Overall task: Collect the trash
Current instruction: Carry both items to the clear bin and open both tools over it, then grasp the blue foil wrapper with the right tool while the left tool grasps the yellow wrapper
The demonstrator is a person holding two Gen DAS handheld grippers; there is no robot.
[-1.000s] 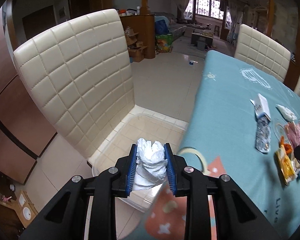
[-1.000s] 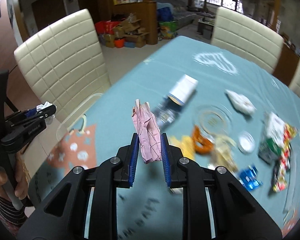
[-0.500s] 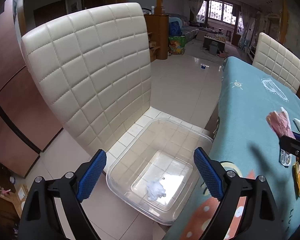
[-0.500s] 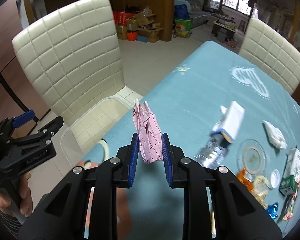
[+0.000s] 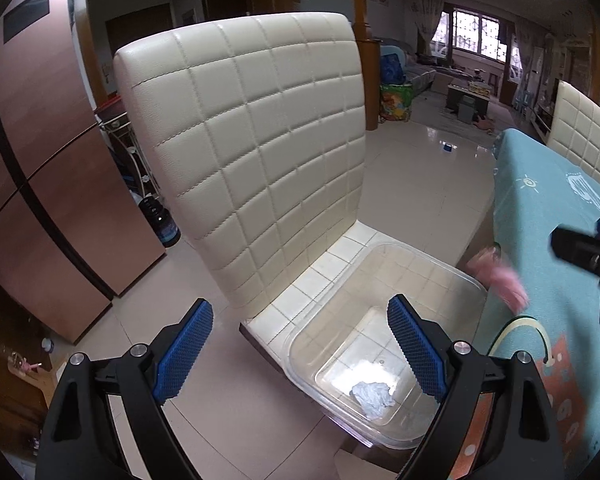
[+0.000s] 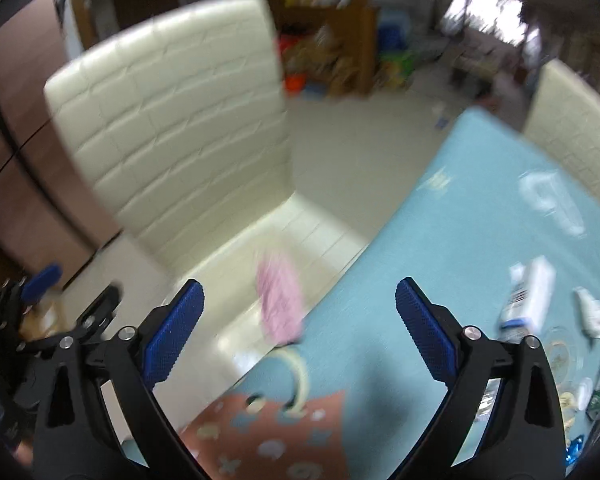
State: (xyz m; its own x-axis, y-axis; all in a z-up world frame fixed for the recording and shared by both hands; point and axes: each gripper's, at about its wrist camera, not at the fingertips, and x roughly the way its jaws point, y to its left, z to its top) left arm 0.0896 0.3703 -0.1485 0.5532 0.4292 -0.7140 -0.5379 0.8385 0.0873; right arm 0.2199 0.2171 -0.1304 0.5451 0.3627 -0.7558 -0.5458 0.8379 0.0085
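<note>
falling free, the crumpled pink paper wrapper (image 6: 280, 300) hangs blurred ahead of the gaping right tongs (image 6: 298, 320), long axis upright, over the near rim of the clear plastic bin (image 5: 440, 264) on the cream chair seat beside the counter (image 6: 440, 260); left tongs (image 5: 300, 348) spread, empty.

Our left gripper (image 5: 300, 354) is a matte black frame with two wide arms, each tipped by a blue pad of fine dimpled texture and fixed with round silver screws. Our right gripper (image 6: 300, 334) has the same build, with triangular cut-outs in its black arms.
</note>
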